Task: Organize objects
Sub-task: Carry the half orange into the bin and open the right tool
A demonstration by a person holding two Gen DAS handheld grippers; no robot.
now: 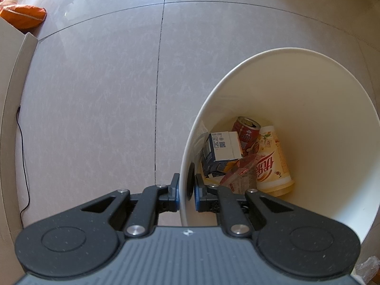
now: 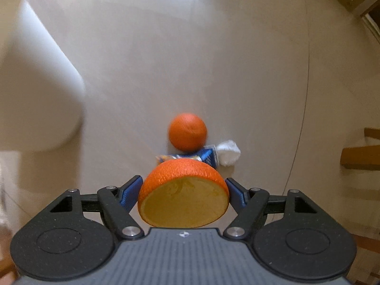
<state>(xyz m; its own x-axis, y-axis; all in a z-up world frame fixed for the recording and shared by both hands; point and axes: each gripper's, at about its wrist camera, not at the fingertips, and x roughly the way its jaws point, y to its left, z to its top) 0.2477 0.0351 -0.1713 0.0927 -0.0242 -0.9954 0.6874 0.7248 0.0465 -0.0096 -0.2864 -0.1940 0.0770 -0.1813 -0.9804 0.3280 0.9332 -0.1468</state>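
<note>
So we're maybe halfway through this tidy-up, judging by what's in the bin and what's still on the floor.

The half orange is the thing in play right now. Our right gripper has it clamped between the blue pads, cut face toward the camera, peel side pointing down at the floor, and it's clearly off the ground. The jaws sit fairly wide because the fruit itself is wide.

Already done: the bin has a red can, a blue-and-white carton, a cream cup lying on its side and some crinkly wrappers at the bottom. Our left gripper is pinched nearly closed on the bin's rim, one finger outside the wall and one inside, so it looks like we're just steadying it.

Still left, right below the half orange: a whole orange, a blue packet touching it, and a white crumpled wad just beside the packet. The white bulk at the left edge of the right view is probably the bin's outside, too blurry to swear to.

Our guess: the half goes in next, then at least three more pickups. Off by the far left edge of the floor there's an orange bag, no idea if that counts.
</note>
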